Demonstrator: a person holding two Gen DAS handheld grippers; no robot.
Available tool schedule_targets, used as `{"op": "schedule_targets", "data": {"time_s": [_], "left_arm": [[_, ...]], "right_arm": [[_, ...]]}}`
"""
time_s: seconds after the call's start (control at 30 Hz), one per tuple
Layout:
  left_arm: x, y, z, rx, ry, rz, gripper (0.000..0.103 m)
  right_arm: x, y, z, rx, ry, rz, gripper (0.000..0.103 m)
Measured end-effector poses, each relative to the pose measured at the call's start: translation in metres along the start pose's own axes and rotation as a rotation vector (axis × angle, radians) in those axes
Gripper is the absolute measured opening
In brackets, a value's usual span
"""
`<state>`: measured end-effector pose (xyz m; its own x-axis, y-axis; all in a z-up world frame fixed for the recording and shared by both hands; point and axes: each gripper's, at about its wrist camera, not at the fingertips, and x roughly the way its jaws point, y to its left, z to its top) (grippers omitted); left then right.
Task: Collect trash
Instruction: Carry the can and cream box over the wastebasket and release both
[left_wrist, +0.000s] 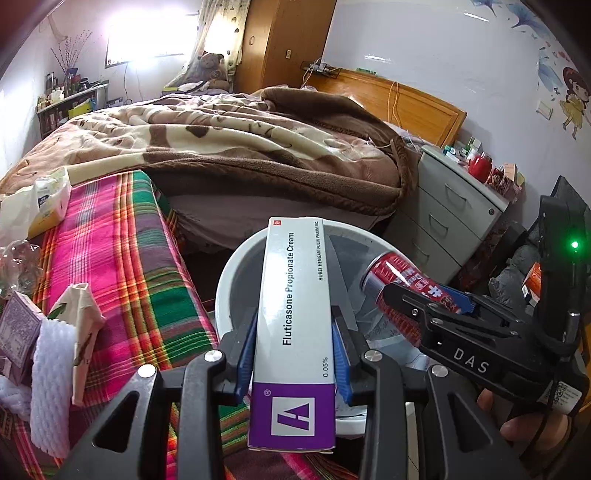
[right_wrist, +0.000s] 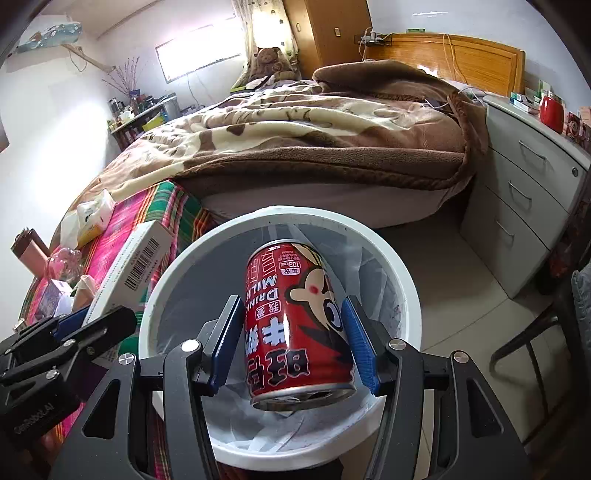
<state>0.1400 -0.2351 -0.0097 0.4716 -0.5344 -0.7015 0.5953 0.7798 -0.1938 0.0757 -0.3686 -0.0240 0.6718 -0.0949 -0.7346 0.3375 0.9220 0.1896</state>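
Note:
My left gripper (left_wrist: 293, 328) is shut on a white and purple cream box (left_wrist: 295, 332) and holds it over the rim of the white trash bin (left_wrist: 225, 280). My right gripper (right_wrist: 291, 325) is shut on a red milk drink can (right_wrist: 295, 325) and holds it above the bin's opening (right_wrist: 406, 280), which is lined with a clear bag. The can also shows in the left wrist view (left_wrist: 402, 280), with the right gripper (left_wrist: 424, 302) at the right. The box shows in the right wrist view (right_wrist: 136, 266) at the left.
A plaid-covered surface (left_wrist: 122, 266) left of the bin holds a white foam net (left_wrist: 50, 387), a crumpled paper carton (left_wrist: 83, 325), a purple box (left_wrist: 18, 332), clear plastic (left_wrist: 18, 266) and a tissue pack (left_wrist: 48, 203). A bed (left_wrist: 240, 147) lies behind, a grey drawer unit (left_wrist: 450, 210) to the right.

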Motion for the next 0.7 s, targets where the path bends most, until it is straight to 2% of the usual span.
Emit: {"op": "schedule_targets", "data": {"time_s": [0.07,0.13,0.43,0.7], "left_arm": [[0.000,0.002,-0.001,-0.015,0.001,-0.014,0.040],[-0.003,0.003,-0.001,-0.012,-0.004,-0.021,0.059],[-0.020,0.018,-0.006,-0.041,-0.026,-0.010,0.061],[-0.049,0.040,-0.013,-0.074,-0.070,0.024,0.062]], "right_arm": [[0.000,0.000,0.000,0.001,-0.001,0.000,0.057],[-0.001,-0.001,0.000,0.003,-0.006,-0.004,0.057],[-0.008,0.000,0.001,0.009,-0.018,0.001,0.059],[-0.019,0.020,0.000,-0.010,-0.047,0.036,0.059]]}}
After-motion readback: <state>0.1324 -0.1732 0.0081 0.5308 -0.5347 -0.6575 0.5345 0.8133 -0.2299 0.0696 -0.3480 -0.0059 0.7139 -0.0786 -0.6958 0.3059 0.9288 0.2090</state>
